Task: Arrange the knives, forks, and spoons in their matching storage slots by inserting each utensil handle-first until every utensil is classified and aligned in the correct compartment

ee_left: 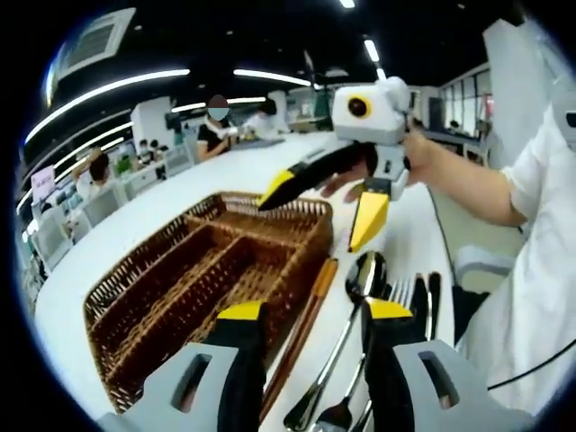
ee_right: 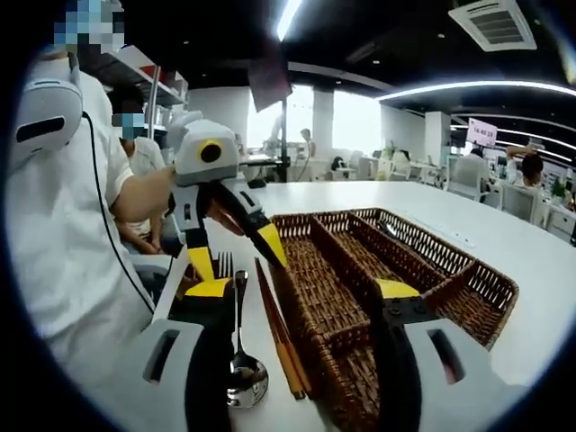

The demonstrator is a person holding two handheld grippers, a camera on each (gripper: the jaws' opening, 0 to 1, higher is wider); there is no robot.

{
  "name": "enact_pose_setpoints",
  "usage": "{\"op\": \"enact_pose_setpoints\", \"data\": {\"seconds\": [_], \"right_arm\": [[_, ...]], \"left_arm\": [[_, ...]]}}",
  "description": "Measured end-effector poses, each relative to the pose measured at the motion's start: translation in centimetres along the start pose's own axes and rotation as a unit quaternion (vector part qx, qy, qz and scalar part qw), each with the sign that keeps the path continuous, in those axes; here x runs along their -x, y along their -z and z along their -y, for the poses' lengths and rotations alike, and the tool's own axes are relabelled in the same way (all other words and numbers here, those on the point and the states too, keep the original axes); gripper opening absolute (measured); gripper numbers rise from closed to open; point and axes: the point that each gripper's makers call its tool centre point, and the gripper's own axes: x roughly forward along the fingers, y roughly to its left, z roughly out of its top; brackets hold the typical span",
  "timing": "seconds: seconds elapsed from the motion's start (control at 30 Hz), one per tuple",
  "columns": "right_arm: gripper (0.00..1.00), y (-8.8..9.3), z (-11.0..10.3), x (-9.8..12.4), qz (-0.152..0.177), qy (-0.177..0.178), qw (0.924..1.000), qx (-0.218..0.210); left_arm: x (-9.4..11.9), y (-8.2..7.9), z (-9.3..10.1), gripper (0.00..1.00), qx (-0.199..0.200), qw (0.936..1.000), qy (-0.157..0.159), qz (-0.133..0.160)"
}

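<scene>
Both tongs (ee_left: 306, 310) (ee_right: 304, 288) gape empty beside the wicker tray (ee_left: 171, 297); chopsticks (ee_right: 279, 342) show clearly from the right.

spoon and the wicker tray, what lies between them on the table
In the right gripper view, a pair of brown chopsticks lies on the white table between the spoon and the wicker tray, close along the tray's near wall.

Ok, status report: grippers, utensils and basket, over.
Left hand-held gripper open, empty. Right hand-held gripper open, empty. Wicker basket empty; spoons, fork, wooden utensil lie beside it. Nothing blocking.
</scene>
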Motion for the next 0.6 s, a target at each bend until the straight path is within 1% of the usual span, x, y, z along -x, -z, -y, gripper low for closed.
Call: {"op": "enact_pose_setpoints", "data": {"seconds": [0.1,0.27,0.6], "right_arm": [[0.63,0.2,-0.2,0.3,0.001,0.001,1.0000,0.000],[0.63,0.6,-0.9,0.5,0.001,-0.002,1.0000,0.003],[0.65,0.8,-1.4,1.0,0.009,0.002,1.0000,-0.001]], "left_arm": [[-0.1,0.0,0.5,0.37,-0.009,0.9999,0.009,-0.004],[-0.4,0.2,1.1,0.36,-0.022,0.9994,0.021,-0.015],[-0.8,0.5,1.9,0.33,-0.036,0.9982,0.039,-0.027]]}}
